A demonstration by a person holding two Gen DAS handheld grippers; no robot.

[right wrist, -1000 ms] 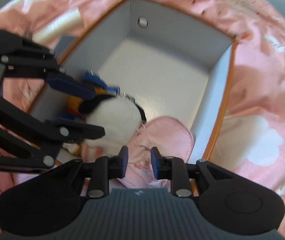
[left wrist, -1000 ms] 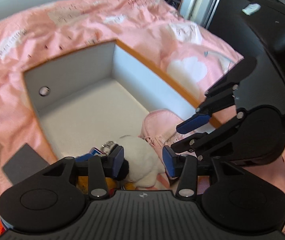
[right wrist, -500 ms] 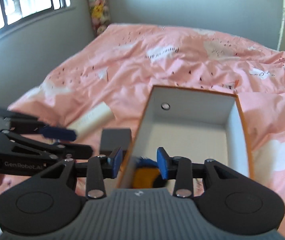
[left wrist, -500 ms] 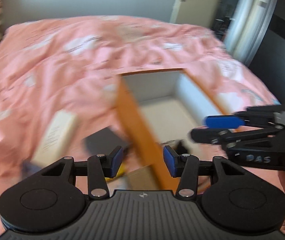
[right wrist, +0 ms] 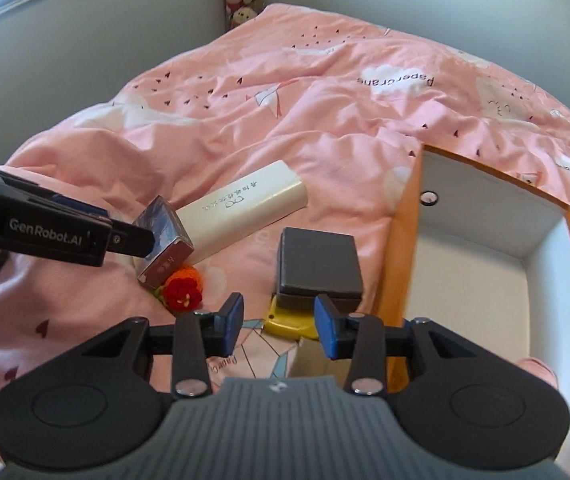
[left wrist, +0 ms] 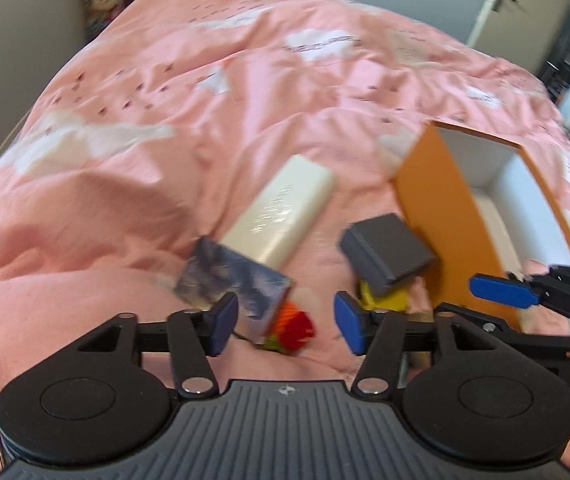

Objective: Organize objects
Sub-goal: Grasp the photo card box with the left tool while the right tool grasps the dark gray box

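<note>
Two claws, left (left wrist: 285, 328) and right (right wrist: 278, 326), hang wide open and empty beside the orange box (right wrist: 399, 264); a careless reach could knock the grey case (right wrist: 319, 268) off the yellow thing (right wrist: 289, 322).

"GenRobot.AI" reads in white along the left gripper (right wrist: 137, 236) arm, and beyond it, upside down on the pink duvet (right wrist: 325, 92), a white cloud patch says "PaperCrane", while the cream box's (right wrist: 241, 208) print stays illegible.
</note>
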